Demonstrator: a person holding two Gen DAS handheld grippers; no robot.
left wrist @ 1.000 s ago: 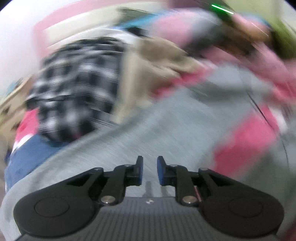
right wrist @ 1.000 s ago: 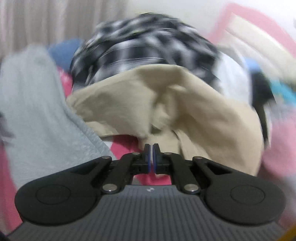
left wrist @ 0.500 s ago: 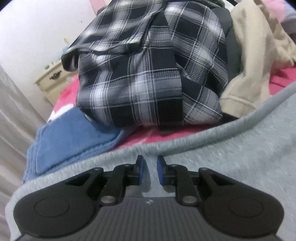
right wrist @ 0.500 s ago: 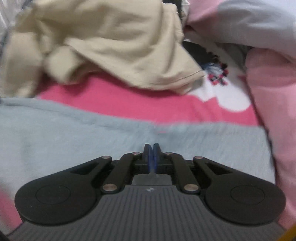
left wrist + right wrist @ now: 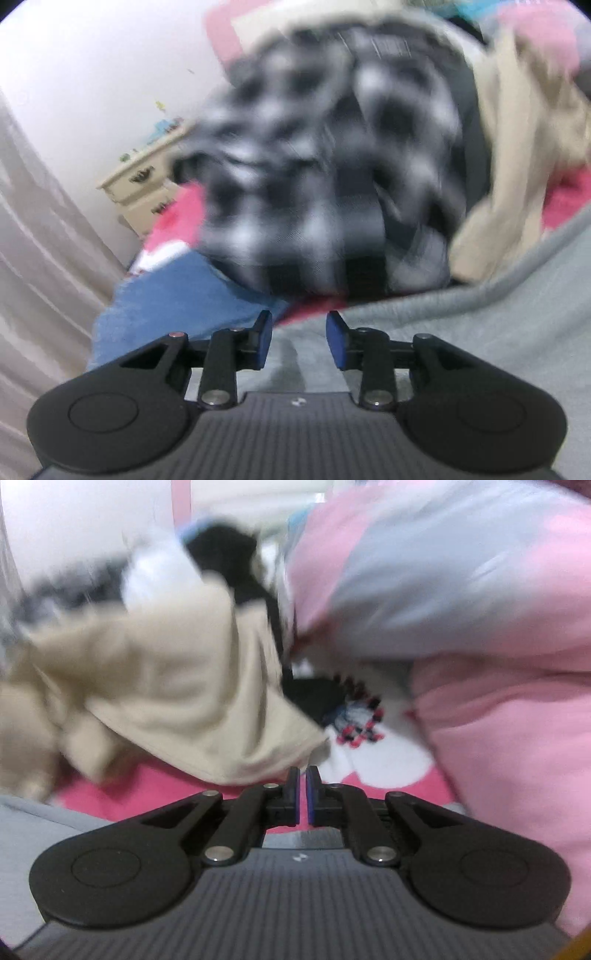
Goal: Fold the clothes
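A grey knit garment (image 5: 461, 332) lies spread on the pink bed. My left gripper (image 5: 298, 338) is open, its jaws apart above the garment's far edge, holding nothing. My right gripper (image 5: 302, 794) has its jaws nearly together with a thin gap and nothing visible between them; it sits over the same grey garment (image 5: 33, 816), which shows at the lower left. A black-and-white plaid shirt (image 5: 314, 166), blurred, is heaped beyond the left gripper. A beige garment (image 5: 524, 147) lies to its right and also shows in the right wrist view (image 5: 177, 686).
A folded blue garment (image 5: 177, 310) lies left of the plaid shirt. A cream dresser (image 5: 144, 188) stands by a curtain (image 5: 40, 258). A pink and grey quilt (image 5: 461, 609) is bunched at right on the pink patterned sheet (image 5: 388, 764).
My left gripper's jaws have opened wider above the grey garment. The right gripper has swung toward the beige garment and quilt. Both views are blurred by motion.
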